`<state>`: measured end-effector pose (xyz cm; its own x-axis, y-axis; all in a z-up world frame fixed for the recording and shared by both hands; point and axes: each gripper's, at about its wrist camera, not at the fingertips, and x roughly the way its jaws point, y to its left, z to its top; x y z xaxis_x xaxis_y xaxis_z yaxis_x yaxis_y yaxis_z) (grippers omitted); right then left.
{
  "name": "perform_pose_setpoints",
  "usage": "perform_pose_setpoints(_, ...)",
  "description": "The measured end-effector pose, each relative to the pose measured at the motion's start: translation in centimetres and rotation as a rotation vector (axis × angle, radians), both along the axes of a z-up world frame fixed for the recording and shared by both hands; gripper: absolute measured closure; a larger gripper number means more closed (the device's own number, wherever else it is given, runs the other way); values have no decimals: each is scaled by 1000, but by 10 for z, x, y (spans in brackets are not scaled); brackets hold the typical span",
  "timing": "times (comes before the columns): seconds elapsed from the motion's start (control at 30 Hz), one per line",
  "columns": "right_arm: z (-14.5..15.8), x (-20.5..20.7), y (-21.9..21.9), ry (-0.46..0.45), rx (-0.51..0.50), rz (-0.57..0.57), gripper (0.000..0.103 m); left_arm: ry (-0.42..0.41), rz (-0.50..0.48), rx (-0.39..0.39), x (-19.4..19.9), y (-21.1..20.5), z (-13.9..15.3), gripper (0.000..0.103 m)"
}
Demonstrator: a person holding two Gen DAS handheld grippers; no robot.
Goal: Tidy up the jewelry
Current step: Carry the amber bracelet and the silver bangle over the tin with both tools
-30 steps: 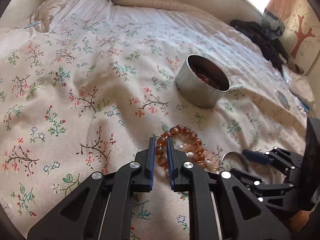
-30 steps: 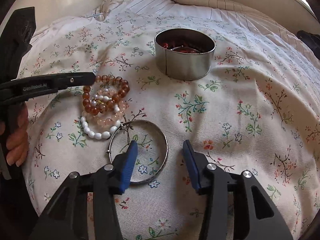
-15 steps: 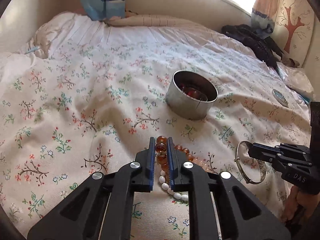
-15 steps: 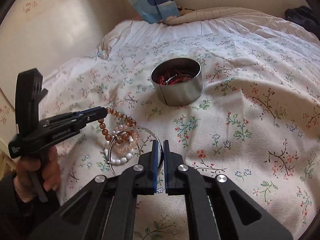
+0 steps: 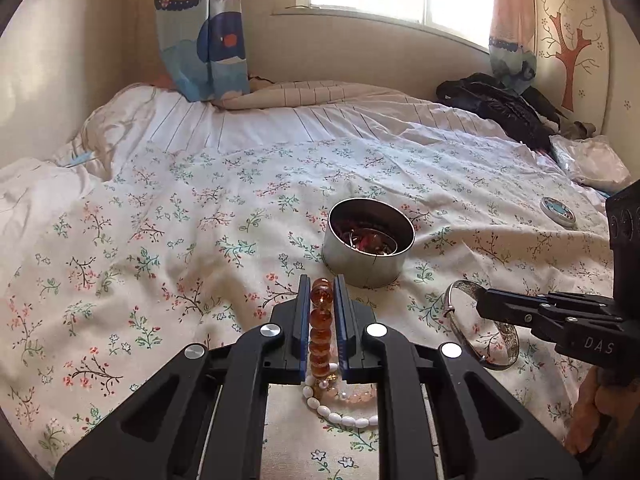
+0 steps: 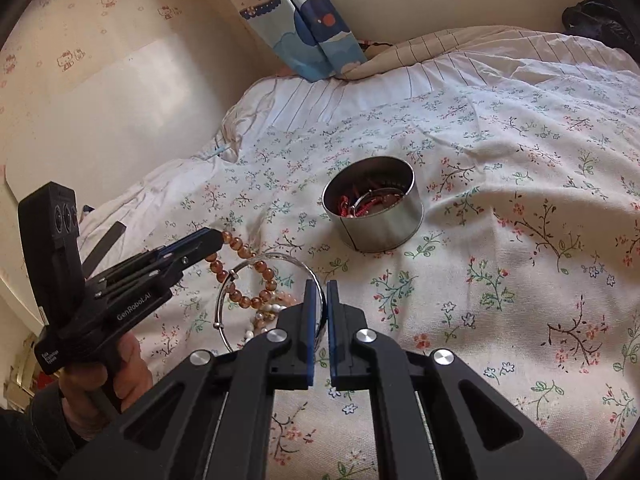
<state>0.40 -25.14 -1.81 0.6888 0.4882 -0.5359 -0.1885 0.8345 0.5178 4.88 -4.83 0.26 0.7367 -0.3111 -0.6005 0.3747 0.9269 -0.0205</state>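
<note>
Floral-print bedspread point(image 5: 168, 208) covers a wide bed; window and whale-pattern curtain point(image 5: 202, 36) behind it, dark clothing heap point(image 5: 500, 108) at the far right corner.

Round silver metal tin point(image 5: 366, 258), open top, sits near the middle of the bedspread; red and metallic jewelry pieces lie inside.

Left gripper point(image 5: 322, 300): blue-padded fingers closed on a string of amber-brown glass beads point(image 5: 321, 332), which runs up between the pads. A white oval-bead bracelet point(image 5: 340, 414) and a pale pink bead strand hang or lie tangled just below the amber string; cannot tell if they rest on the cloth.

Right gripper point(image 6: 320, 304): fingers pinched on the rim of a thin silver metal bangle point(image 6: 240, 276), bangle tilted, raised off the bedspread. In the right wrist view the amber beads cross through the bangle's opening.

Both grippers are on the near side of the tin, close to each other. Small round patterned lid point(image 5: 558, 210) lies near the bed's right edge.
</note>
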Motion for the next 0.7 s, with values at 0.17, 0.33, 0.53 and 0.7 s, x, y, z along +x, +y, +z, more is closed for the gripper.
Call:
perform_pose_setpoints(0.17, 1, 4, -12, -6, 67, -39, 97, -36, 12, -11, 2, -5, 6, 92)
perform_pose_setpoints(0.33, 4, 12, -18, -18, 89, -79, 97, -45, 22, -87, 8, 0, 14, 92)
perform_pose_setpoints(0.53, 4, 17, -3, 0, -15, -53, 97, -3, 44, -221, 18, 23, 14, 92)
perform_pose_setpoints(0.7, 2, 17, -9, 3, -20, -68, 97, 24, 65, -287, 26, 35, 14, 92)
